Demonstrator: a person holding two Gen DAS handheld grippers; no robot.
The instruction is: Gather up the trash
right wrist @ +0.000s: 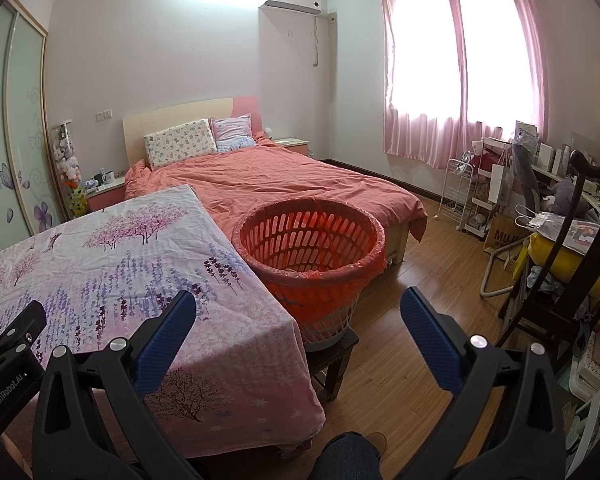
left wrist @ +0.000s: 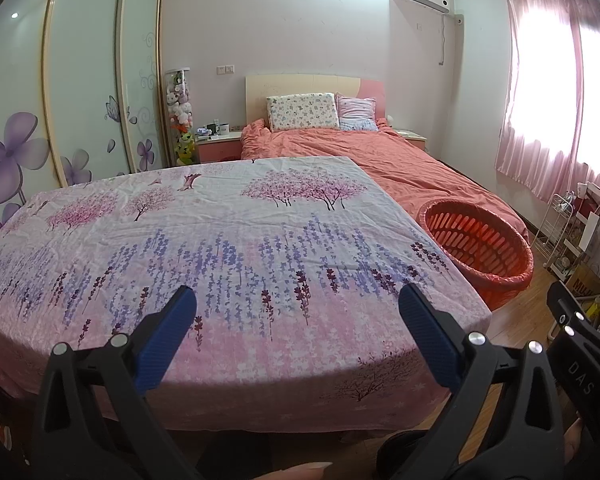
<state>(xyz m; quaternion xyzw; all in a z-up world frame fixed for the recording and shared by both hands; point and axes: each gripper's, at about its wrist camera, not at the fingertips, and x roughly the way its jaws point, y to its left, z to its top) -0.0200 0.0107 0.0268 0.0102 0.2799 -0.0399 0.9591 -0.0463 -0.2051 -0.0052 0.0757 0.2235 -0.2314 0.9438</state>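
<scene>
A table covered with a floral pink and purple cloth (left wrist: 228, 264) fills the left wrist view; it also shows at the left of the right wrist view (right wrist: 112, 264). I see no trash on it. A basket lined with an orange-red bag (right wrist: 312, 248) stands on a dark stool at the table's right edge, and appears in the left wrist view (left wrist: 478, 248). My left gripper (left wrist: 296, 308) is open and empty above the table's near edge. My right gripper (right wrist: 298, 312) is open and empty, in front of the basket.
A bed with a salmon cover (right wrist: 284, 184) lies behind the table. A wardrobe with flower decals (left wrist: 60, 112) stands at left. A white wire rack (right wrist: 458, 196), a dark wooden chair (right wrist: 560, 272) and cluttered shelves stand at right on the wooden floor (right wrist: 412, 280).
</scene>
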